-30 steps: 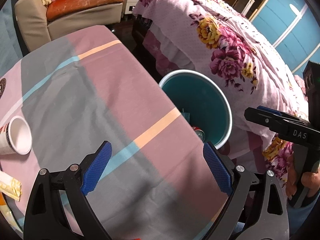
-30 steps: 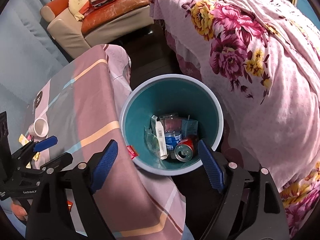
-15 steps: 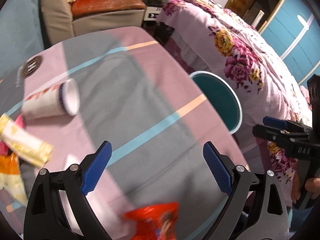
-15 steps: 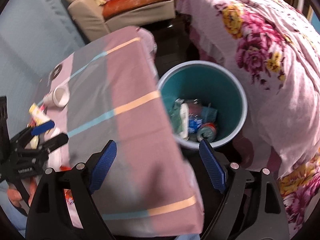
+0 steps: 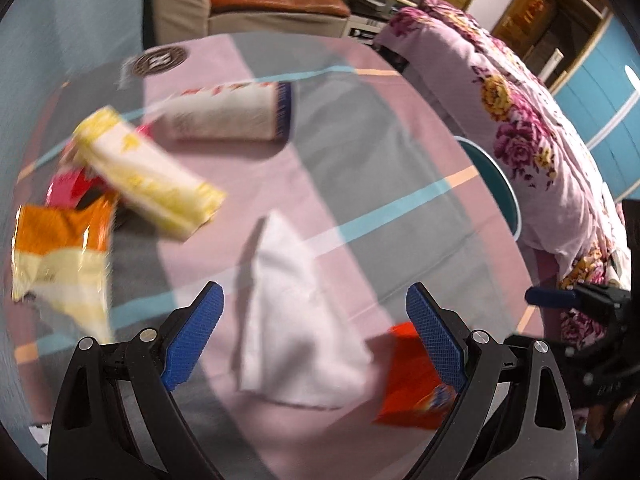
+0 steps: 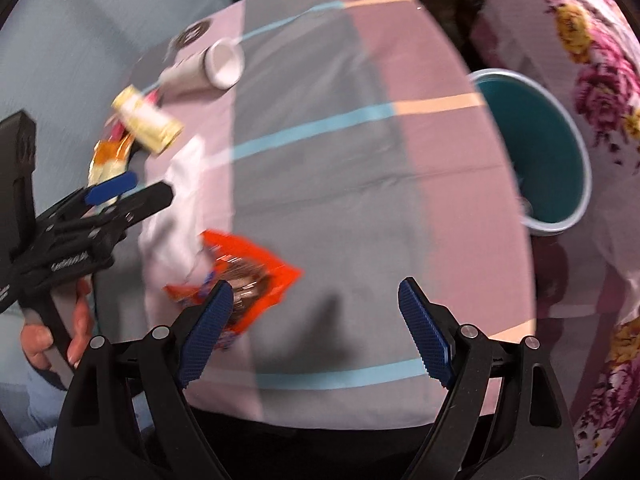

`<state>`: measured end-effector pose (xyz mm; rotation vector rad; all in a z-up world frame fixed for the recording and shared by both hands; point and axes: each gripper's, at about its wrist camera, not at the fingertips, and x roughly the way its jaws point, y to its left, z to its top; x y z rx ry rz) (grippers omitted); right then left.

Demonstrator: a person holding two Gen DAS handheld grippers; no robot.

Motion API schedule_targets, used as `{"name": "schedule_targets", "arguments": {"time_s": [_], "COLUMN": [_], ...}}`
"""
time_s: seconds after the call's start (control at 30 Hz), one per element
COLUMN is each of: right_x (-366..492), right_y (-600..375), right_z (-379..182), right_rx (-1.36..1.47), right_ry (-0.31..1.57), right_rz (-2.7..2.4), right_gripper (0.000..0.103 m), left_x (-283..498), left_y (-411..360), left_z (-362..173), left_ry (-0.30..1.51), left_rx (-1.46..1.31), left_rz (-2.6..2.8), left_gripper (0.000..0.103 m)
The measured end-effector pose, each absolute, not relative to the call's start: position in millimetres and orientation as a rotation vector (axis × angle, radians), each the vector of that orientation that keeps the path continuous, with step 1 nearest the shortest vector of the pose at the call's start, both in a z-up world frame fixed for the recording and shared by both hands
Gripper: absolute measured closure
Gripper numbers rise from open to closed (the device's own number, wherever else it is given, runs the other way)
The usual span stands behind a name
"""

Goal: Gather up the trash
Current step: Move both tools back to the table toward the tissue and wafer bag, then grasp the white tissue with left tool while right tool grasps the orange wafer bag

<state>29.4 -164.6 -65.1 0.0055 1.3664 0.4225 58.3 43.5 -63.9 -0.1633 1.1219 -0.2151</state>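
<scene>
White tissue (image 5: 292, 320) lies crumpled on the table (image 5: 392, 168), directly ahead of the left gripper (image 5: 316, 336), whose jaws are spread wide and holding nothing. Red snack wrapper (image 5: 416, 380) sits just beside the tissue, under the right-hand finger in the left view. In the right view the same wrapper (image 6: 240, 276) is near the left finger of the right gripper (image 6: 316, 328), also spread wide and empty. Further out: yellow packet (image 5: 148, 176), orange bag (image 5: 60, 252), paper cup (image 5: 232, 112) on its side, all still on the table. Teal bin (image 6: 540, 152) stands off the table edge, beside the floral bed (image 5: 532, 128).

Step in hand looks like the left gripper going for the tissue. To do it well, it should drop low so both fingers straddle the raised ridge, then pinch the bunched part, not a flat corner. Tissue is soft and may slip or drag the tablecloth. The right one could take the red wrapper by its lifted edge. Frames are motion-blurred, so exact height above the table is unclear.
</scene>
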Motion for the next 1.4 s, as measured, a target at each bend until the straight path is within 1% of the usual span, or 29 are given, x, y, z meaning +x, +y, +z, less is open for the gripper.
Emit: {"name": "schedule_targets", "arguments": {"time_s": [0.2,0.43,0.5,0.57,0.67,0.83,1.07,1.13,1.2,1.3,1.33,1.37,1.4], "right_x": [27,23,22,23,24,38,57,58,59,61,61,62,63], "right_y": [-136,-119,-117,-114,-118,-142,-183,-192,-196,-207,-209,-211,-214], "right_z": [-80,-99,-102,-103,-94,-74,-63,-61,-61,-59,-60,-60,-60], "right_rx": [0.001,0.002,-0.002,-0.009,-0.023,0.002,0.068,0.080,0.092,0.105,0.109,0.115,0.120], "right_ry": [1.408,1.445,1.451,1.455,1.403,1.329,1.287,1.274,1.264,1.250,1.248,1.246,1.243], "right_rz": [0.458,0.473,0.493,0.505,0.509,0.457,0.401,0.392,0.389,0.385,0.385,0.386,0.386], "right_gripper": [0.022,0.023,0.040,0.067,0.071,0.072,0.072,0.071,0.071,0.071,0.071,0.071,0.071], "left_x": [46,42,41,42,44,48,50,49,49,50,50,49,49], "left_y": [74,85,85,82,74,54,29,22,17,15,14,12,11], "left_z": [-72,-84,-87,-89,-91,-96,-102,-102,-102,-102,-102,-101,-100], "left_ry": [1.132,1.162,1.169,1.176,1.187,1.211,1.213,1.208,1.204,1.203,1.203,1.196,1.192], "left_rx": [-0.202,-0.224,-0.227,-0.228,-0.219,-0.181,-0.106,-0.072,-0.044,-0.034,-0.029,-0.011,0.001], "left_rz": [-0.176,-0.163,-0.164,-0.169,-0.184,-0.199,-0.190,-0.172,-0.156,-0.140,-0.134,-0.114,-0.103], "left_gripper": [0.010,0.010,0.010,0.010,0.010,0.010,0.011,0.015,0.022,0.025,0.028,0.041,0.051]}}
